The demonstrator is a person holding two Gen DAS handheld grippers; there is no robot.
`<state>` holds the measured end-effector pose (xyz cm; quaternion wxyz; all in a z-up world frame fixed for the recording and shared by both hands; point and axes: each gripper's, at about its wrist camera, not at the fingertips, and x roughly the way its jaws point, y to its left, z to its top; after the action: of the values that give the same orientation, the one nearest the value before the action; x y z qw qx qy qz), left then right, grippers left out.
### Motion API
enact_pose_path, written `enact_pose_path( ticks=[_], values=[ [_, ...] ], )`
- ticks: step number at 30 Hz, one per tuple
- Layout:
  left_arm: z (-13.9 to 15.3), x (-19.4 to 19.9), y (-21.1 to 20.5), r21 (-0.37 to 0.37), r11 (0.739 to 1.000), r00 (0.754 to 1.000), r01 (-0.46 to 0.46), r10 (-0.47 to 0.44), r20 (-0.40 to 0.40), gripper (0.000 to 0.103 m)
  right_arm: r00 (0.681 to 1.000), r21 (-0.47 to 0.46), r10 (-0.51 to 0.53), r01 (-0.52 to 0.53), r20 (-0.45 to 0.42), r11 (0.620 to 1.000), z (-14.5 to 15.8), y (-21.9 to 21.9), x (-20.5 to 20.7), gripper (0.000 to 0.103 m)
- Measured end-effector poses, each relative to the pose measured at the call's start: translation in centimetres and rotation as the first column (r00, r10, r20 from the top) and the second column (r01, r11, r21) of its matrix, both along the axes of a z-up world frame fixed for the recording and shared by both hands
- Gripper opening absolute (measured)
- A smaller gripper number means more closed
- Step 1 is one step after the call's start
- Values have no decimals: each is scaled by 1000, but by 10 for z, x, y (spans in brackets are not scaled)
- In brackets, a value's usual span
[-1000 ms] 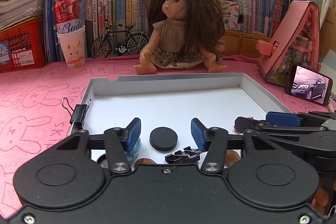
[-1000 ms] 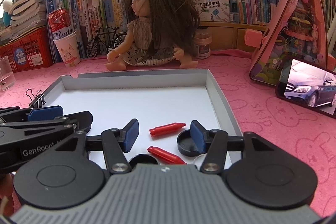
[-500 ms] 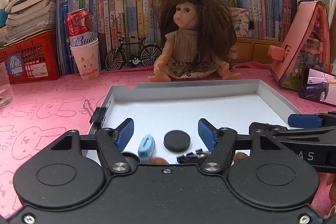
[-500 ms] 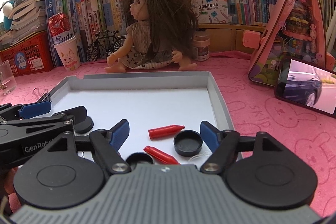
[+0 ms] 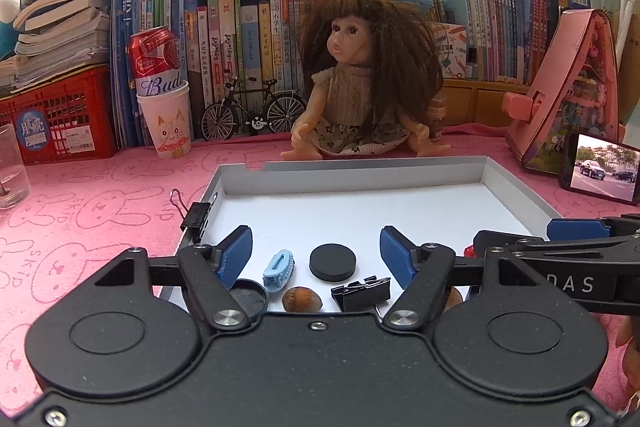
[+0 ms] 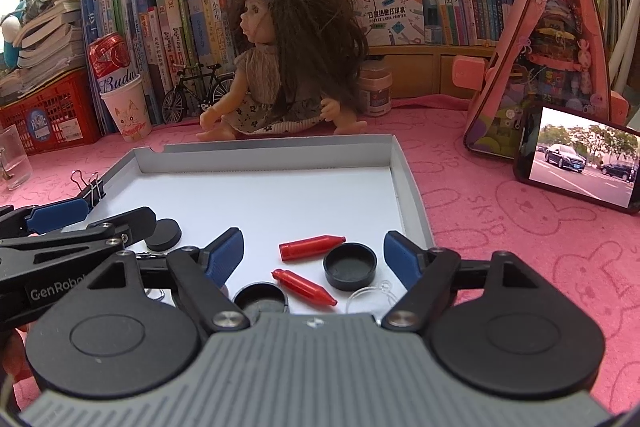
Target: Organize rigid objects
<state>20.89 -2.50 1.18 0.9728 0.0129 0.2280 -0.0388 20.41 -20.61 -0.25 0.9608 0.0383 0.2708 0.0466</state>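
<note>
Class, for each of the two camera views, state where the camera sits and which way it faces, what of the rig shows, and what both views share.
Left wrist: sits on the left gripper, looking forward and slightly down over the white tray toward the doll; its own opening jaws show, with the right gripper at the right edge.
Right wrist: sits on the right gripper, facing likewise; its opening jaws show, the left gripper at left.
Shared: tray, doll, black disc.

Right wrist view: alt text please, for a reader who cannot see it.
The right claw is opening over a shallow white tray holding two red crayons, black round caps and a black disc, nothing gripped. A doll sits behind.
</note>
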Motion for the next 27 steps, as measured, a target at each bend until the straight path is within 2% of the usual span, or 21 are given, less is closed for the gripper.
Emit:
enact_pose_path(
  ticks=[7, 27],
  values=[
    [6, -17, 6, -37, 999, 1000, 19, -19, 0, 71, 1000, -12, -3, 3, 15, 1000, 5, 0, -12, 87],
    [8, -60, 12, -12, 1000, 999, 5, -5, -51, 72, 999, -40, 13, -12, 33, 999, 11, 1, -56, 88]
  ],
)
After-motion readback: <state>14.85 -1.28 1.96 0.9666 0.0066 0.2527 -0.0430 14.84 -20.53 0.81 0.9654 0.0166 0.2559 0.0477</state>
